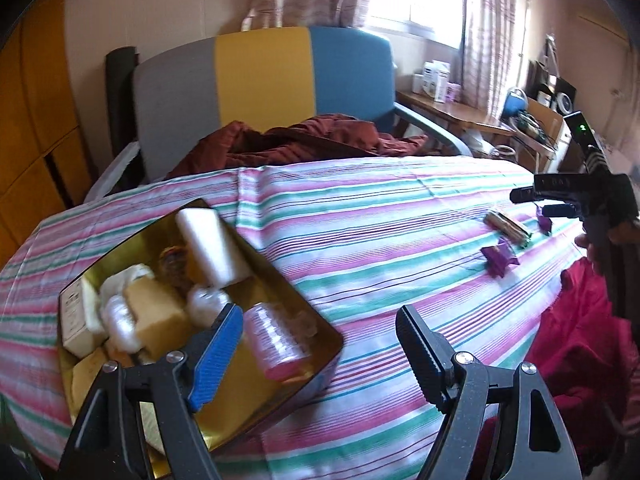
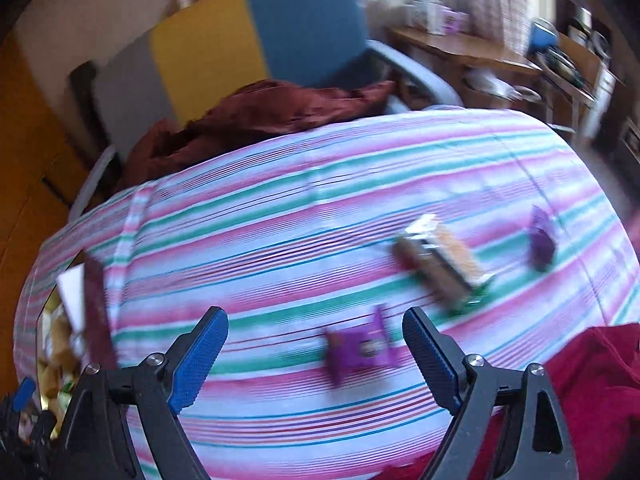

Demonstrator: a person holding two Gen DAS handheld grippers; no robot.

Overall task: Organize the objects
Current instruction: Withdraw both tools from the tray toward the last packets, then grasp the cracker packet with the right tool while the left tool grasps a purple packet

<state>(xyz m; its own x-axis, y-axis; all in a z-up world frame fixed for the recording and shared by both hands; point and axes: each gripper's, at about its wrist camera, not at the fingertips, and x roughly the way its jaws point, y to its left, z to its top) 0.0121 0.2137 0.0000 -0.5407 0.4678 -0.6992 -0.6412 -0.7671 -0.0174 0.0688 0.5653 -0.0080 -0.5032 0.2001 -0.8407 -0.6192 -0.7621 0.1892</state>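
Note:
A gold tin (image 1: 120, 248) sits on the left of the striped table, holding a white tube (image 1: 212, 244), a pink bottle (image 1: 276, 344) and several other small items. My left gripper (image 1: 318, 320) hovers open at the tin's near right corner, nothing between its fingers. On the right lie a wrapped snack bar (image 2: 444, 264) and two purple packets (image 2: 360, 348) (image 2: 542, 240). My right gripper (image 2: 314, 320) is open above the table, the nearer purple packet just beyond its fingertips, untouched. In the left wrist view the right gripper (image 1: 540, 204) hangs over the far packet (image 1: 544, 220).
The striped tablecloth (image 2: 280, 208) covers the table. Behind it stands a grey, yellow and blue chair (image 1: 260, 80) with a brown garment (image 1: 304, 140) on it. A red cloth (image 2: 592, 384) lies at the near right edge. A cluttered wooden desk (image 1: 452, 112) is at the back right.

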